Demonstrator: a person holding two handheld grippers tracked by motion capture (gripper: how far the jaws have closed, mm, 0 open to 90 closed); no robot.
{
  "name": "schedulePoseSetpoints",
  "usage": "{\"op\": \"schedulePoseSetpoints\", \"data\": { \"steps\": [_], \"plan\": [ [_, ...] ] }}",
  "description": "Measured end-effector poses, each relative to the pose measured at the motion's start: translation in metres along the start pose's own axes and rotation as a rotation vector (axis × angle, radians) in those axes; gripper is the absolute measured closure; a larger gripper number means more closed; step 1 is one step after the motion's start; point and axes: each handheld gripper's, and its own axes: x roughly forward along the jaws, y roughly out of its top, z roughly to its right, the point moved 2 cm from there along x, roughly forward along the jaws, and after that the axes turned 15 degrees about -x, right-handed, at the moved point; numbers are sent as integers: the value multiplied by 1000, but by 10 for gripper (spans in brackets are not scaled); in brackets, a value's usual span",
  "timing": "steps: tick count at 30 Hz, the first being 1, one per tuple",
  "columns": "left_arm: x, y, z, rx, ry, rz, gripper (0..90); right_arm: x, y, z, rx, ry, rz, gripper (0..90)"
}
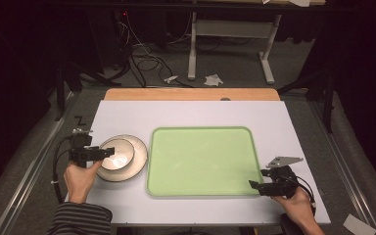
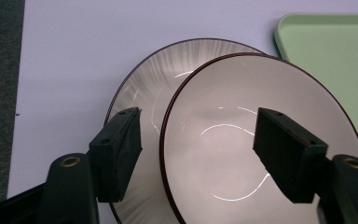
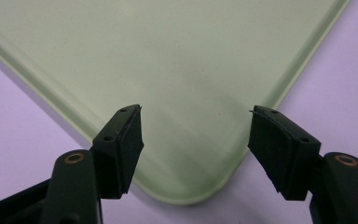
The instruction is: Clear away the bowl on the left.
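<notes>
- The worktop [image 1: 127, 117] is a pale sheet over a wooden board whose far edge shows as a tan strip; grey carpet and loose cables lie beyond it.
- A light green tray [image 1: 200, 161] with a raised rim and rounded corners lies flat near the middle of the worktop, nothing in it. In the right claw view its near corner [image 3: 186, 186] sits between the two jaws.
- A wide plate [image 1: 137, 164] with a dark thin rim and faint streaks on its glaze rests just left of the tray, close to its left edge; whether they touch cannot be told.
- A smaller cream bowl [image 1: 117, 154] with the same dark rim sits on the plate, shifted toward the plate's left side; in the left claw view it [image 2: 223, 135] overlaps the plate [image 2: 144, 88].
- The left claw [image 1: 108, 152] is held at the left edge of the dishes, its jaws spread apart [image 2: 198, 149], one on each side of the bowl's near rim, not pressing it.
- The right claw [image 1: 252, 185] hovers at the tray's near right corner, jaws wide apart [image 3: 196, 140], gripping nothing.
</notes>
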Motion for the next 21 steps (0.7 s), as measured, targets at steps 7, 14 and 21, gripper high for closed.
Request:
{"op": "schedulePoseSetpoints", "data": {
  "steps": [7,14,21],
  "plan": [
    [11,-3,-4,6,51,-71,460,0,0,0,-1,4,1,362],
    [19,-5,-9,-41,54,-115,571,1,0,1,6,10,3,359],
    [21,-5,-11,-58,46,-134,664,1,0,0,3,9,-6,356]
  ]
}}
